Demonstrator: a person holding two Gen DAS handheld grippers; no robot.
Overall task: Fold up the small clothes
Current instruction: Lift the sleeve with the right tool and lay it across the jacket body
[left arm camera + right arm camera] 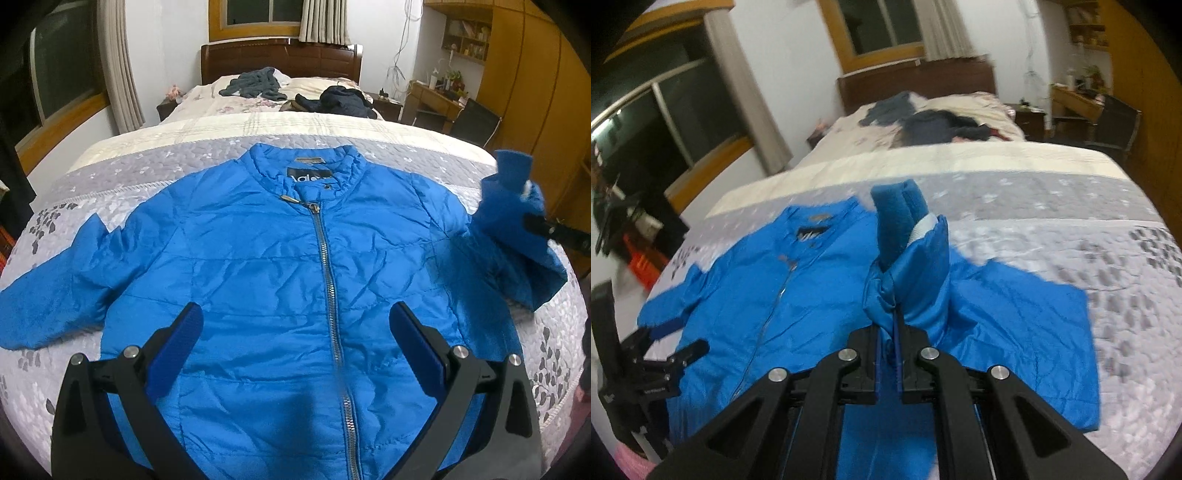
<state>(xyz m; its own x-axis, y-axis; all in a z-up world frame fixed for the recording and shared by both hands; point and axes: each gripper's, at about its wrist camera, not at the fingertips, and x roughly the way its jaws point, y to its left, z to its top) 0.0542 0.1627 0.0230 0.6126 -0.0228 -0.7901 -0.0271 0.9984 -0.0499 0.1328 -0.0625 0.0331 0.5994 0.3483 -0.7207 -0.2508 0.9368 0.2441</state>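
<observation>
Right wrist, sleeve pinched between jaws

Bedroom: quilted bed, curtained windows

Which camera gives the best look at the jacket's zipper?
The left wrist view: the zipper runs sharp and unobstructed down the blue jacket, between the open left claw fingers. In the right wrist view the zipper is only a thin, blurred line left of the right claw pinching the sleeve.
</observation>
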